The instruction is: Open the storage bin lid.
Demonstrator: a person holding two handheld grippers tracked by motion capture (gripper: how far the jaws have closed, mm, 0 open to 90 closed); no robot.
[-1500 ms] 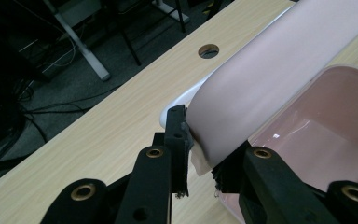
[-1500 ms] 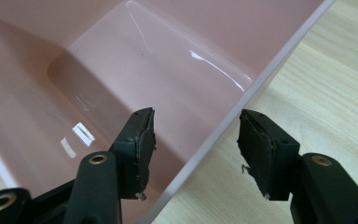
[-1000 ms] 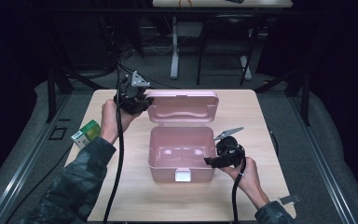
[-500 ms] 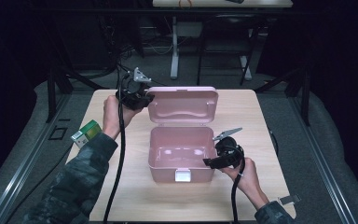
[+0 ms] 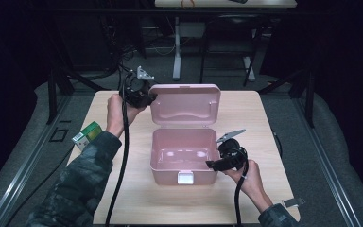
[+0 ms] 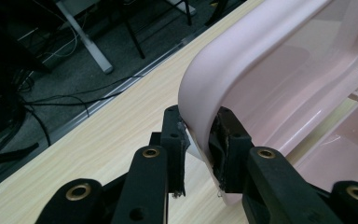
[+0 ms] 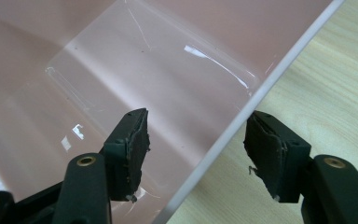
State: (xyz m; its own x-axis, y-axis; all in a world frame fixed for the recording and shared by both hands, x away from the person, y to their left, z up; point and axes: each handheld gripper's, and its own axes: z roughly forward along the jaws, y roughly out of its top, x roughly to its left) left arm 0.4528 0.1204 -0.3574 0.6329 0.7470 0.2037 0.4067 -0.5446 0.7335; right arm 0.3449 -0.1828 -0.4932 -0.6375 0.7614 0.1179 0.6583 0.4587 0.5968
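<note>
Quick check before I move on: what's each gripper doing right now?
Left gripper: shut on the corner rim of the pink box's lid.
Right gripper: open, its jaws straddling the box wall, not clamped.

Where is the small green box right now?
In the high view, the green box lies at the table's left edge, beside the left forearm, left of the pink case.

I'm losing the green carton (image 5: 87,134) print to blur at 9 o'clock | my sleeve (image 5: 71,189) is covering the table (image 5: 260,118) edge
</note>
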